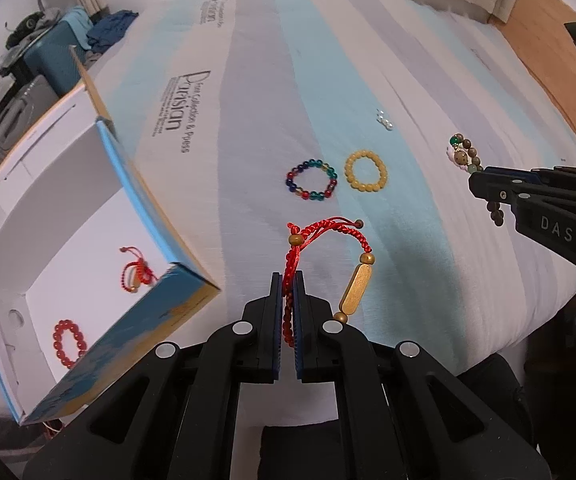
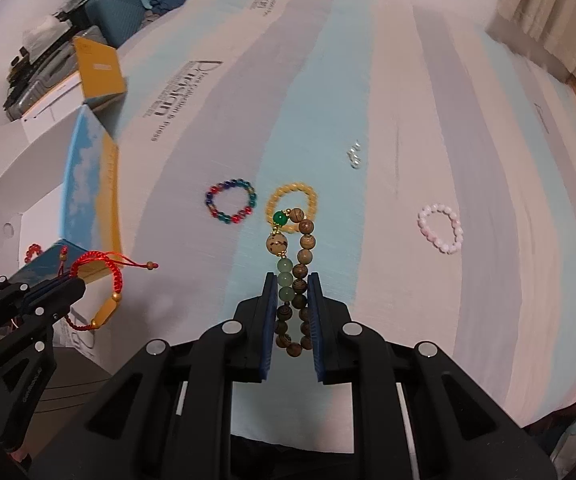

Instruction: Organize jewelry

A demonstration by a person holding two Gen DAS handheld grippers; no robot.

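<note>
Above the striped bed sheet (image 1: 248,128), the left tongs (image 1: 287,280) are clamped on a red cord bracelet (image 1: 328,236) with a gold bar, held clear of the bed beside the open white box (image 1: 48,216); the right tongs (image 2: 291,280) are closed on a wooden bead bracelet (image 2: 302,264). A multicoloured bracelet (image 1: 312,179), a yellow one (image 1: 365,171) and a pink one (image 2: 441,228) lie on the sheet, while two red bracelets (image 1: 70,342) sit inside the box
</note>
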